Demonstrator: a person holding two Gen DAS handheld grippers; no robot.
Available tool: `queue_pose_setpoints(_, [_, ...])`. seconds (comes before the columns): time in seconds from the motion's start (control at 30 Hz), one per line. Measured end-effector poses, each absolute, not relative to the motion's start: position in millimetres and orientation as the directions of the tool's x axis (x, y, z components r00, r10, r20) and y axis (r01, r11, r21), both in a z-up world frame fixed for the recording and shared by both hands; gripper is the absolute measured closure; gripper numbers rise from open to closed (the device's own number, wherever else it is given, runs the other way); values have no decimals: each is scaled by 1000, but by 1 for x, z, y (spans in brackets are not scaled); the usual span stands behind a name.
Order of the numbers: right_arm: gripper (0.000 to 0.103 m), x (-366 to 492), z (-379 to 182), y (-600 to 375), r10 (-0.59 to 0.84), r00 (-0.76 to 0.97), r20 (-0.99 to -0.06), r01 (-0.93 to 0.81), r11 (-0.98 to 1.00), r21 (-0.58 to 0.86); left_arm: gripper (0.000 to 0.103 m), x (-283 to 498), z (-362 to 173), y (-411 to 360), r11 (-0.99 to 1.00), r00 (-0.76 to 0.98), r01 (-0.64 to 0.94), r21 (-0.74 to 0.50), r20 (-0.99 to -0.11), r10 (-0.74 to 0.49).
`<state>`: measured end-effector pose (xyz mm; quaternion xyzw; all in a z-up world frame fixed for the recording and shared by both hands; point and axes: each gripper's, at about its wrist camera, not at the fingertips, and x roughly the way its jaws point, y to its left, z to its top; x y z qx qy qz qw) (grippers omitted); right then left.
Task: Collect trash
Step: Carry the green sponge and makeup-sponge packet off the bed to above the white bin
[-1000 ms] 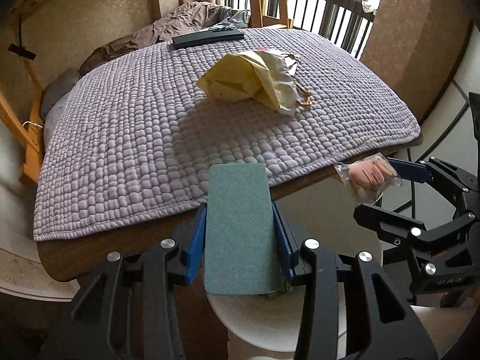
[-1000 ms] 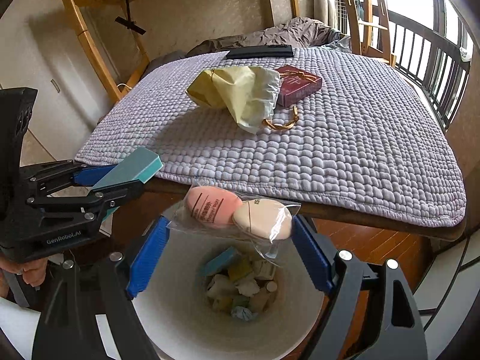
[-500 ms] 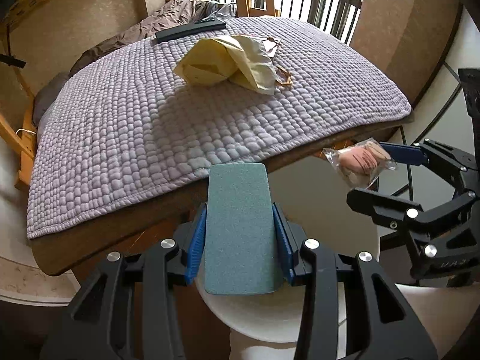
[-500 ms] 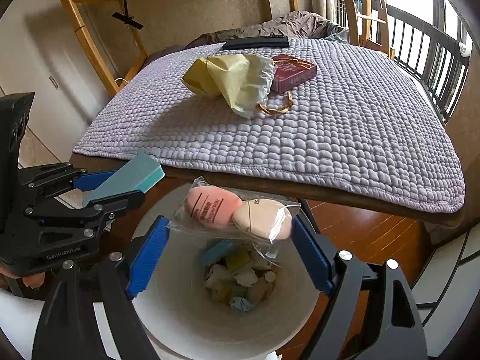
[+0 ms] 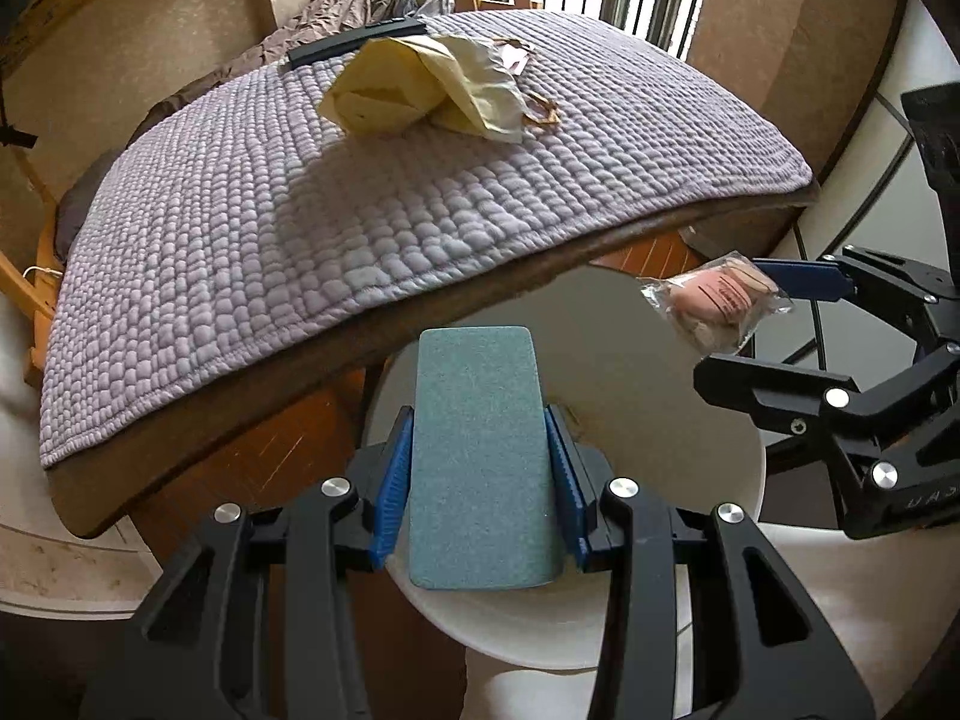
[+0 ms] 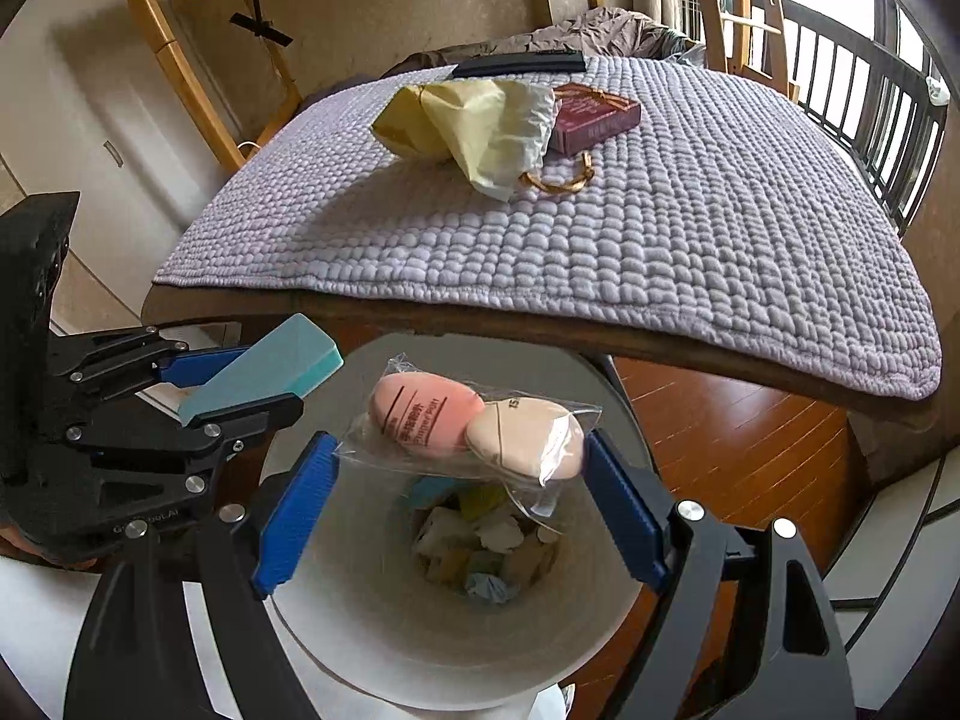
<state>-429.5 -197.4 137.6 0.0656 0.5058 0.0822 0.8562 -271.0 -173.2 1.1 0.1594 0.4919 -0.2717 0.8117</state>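
Left wrist view: looks steeply down along the left hand-held gripper (image 5: 480,462), close above the white trash bin (image 5: 630,360) rim, facing the near edge of the quilted mat (image 5: 360,210) on the surface. Right hand-held gripper (image 5: 750,324) enters at right.

Right wrist view: same downward tilt, directly over the trash bin (image 6: 372,618) mouth, facing the quilted mat (image 6: 660,240); left hand-held gripper (image 6: 264,372) at left.

Shared: bin, mat, yellow paper bag (image 5: 420,90) (image 6: 474,120), far-edge railing.
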Motion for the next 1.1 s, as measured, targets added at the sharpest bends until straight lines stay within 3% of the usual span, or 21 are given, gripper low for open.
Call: queue_pose_setpoints(1.1, [21,-435,83,-201,205,370,-906,-55,979,199,59,-276,-57,-188,761,268,649,4,-937,-224])
